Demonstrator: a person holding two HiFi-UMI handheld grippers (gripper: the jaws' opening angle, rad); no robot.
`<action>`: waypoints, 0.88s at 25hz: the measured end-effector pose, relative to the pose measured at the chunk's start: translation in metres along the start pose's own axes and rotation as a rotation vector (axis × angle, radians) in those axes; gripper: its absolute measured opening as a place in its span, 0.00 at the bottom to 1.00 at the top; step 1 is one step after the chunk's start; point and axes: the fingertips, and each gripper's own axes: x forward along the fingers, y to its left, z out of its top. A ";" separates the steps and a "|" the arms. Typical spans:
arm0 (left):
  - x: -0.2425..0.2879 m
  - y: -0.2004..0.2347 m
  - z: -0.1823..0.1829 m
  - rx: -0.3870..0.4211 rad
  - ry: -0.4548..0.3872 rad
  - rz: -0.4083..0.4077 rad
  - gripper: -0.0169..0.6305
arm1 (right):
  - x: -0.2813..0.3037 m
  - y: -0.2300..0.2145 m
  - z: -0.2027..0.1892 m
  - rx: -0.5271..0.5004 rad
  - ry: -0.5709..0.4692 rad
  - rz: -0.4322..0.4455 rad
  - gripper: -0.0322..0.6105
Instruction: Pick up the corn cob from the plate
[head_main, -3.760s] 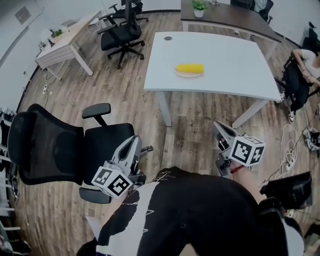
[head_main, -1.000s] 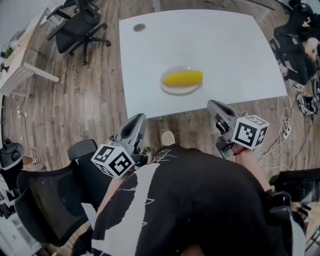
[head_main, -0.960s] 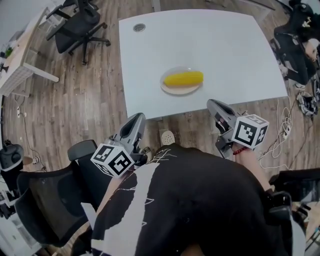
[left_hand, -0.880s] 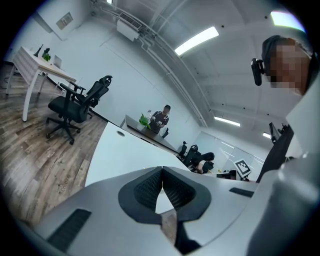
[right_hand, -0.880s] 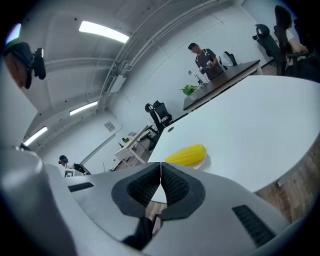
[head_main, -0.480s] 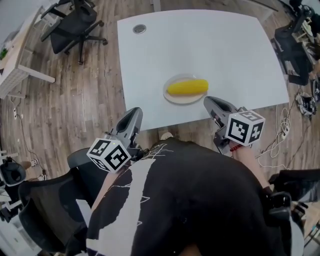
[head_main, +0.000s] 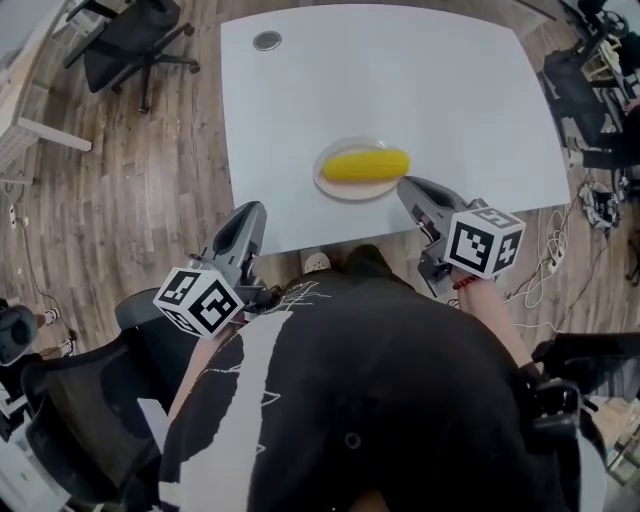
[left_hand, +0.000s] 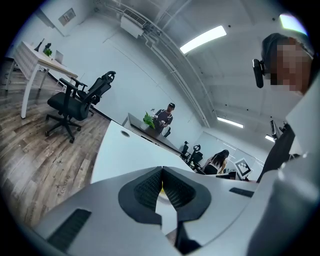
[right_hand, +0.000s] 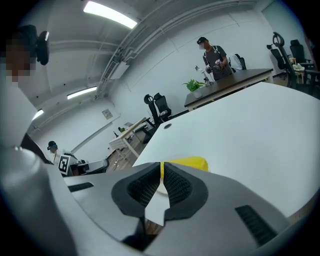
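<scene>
Right tongs, clenched & empty, hover just beside the corn cob on its plate, near the tabletop's front edge. Left tongs, also clenched, hang off that edge. Approach phase, by the look of it; next the right tongs need to open & straddle the cob.

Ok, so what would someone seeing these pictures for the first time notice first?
The bright yellow corn cob stands out, lying on a plate near the front edge of the bare white table. The right gripper, shut and empty, has its tip just by the cob's right end. The left gripper, also shut, is held off the table's front left edge, over the wooden floor.
</scene>
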 end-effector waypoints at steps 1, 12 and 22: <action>-0.003 0.000 0.000 -0.001 -0.008 0.007 0.05 | 0.001 0.001 0.000 -0.017 0.011 0.010 0.07; -0.027 -0.003 -0.003 -0.030 -0.111 0.183 0.05 | 0.033 0.001 0.023 -0.290 0.188 0.163 0.07; -0.031 -0.020 -0.016 -0.117 -0.169 0.366 0.05 | 0.060 0.010 0.031 -0.472 0.401 0.399 0.10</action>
